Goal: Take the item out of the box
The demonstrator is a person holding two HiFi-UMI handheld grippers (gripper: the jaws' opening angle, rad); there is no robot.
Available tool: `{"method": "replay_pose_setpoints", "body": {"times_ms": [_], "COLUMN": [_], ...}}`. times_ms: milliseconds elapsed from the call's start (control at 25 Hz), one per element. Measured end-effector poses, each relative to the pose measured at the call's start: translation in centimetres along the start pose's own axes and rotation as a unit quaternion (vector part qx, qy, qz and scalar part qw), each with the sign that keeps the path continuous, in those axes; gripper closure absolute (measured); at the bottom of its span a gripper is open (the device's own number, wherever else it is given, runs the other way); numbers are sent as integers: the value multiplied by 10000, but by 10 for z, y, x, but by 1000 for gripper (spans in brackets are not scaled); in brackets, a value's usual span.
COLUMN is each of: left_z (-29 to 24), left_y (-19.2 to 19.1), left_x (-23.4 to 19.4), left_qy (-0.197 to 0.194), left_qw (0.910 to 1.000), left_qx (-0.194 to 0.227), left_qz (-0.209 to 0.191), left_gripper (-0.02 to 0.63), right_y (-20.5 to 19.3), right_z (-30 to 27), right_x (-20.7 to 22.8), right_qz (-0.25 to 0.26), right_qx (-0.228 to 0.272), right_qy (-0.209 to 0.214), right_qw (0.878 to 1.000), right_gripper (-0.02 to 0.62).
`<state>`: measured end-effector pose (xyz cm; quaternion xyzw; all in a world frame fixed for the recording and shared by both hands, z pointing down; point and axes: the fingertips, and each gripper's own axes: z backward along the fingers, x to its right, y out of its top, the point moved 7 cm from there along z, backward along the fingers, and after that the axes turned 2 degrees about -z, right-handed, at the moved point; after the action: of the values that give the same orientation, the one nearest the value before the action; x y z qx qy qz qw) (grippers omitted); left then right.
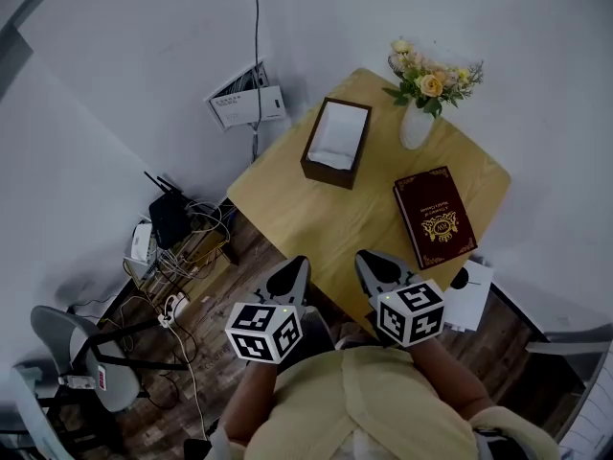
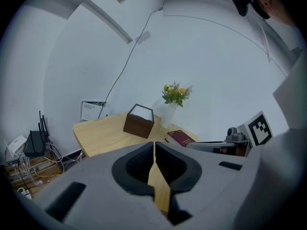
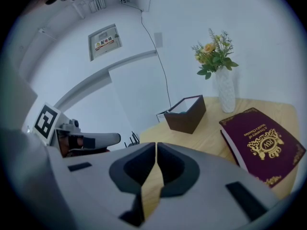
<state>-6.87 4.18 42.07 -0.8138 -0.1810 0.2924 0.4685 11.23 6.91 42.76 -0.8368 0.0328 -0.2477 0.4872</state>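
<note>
1. The table (image 1: 316, 214) lay bare between box and near edge.
2. The book (image 1: 436, 217) lay by the right edge.
3. The box (image 1: 336, 142), white inside, sat near the far-left edge.
4. The left claw (image 1: 295, 268) and right claw (image 1: 372, 262), both pressed together and empty, hovered at the near edge.

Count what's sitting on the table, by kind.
Box: 1
Book: 1
Vase with flowers: 1
Total: 3
</note>
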Motion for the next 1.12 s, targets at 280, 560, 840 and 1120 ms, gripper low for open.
{"method": "replay_pose_setpoints", "body": {"times_ms": [280, 560, 840, 1120], "left_z": [-29, -60, -89, -108], "left_y": [13, 36, 59, 76], "left_x": [-16, -52, -84, -110], "left_qy": [-397, -781, -1210, -1646], "left_qw": [9991, 9960, 9906, 9827], "left_qx": [-113, -365, -523, -710], "left_qz": [-120, -228, -377, -472], "left_gripper": [577, 577, 577, 577], "right_y": [6, 23, 42, 57], "right_z": [-16, -51, -86, -113], "right_x": [10, 11, 11, 4], "right_qz": [-90, -204, -321, -361], "right_qx": [43, 136, 180, 186], "right_qy": [-312, -585, -928, -1324], "right_qw": [9995, 9980, 9950, 9904], "right_gripper": [563, 562, 561, 561]}}
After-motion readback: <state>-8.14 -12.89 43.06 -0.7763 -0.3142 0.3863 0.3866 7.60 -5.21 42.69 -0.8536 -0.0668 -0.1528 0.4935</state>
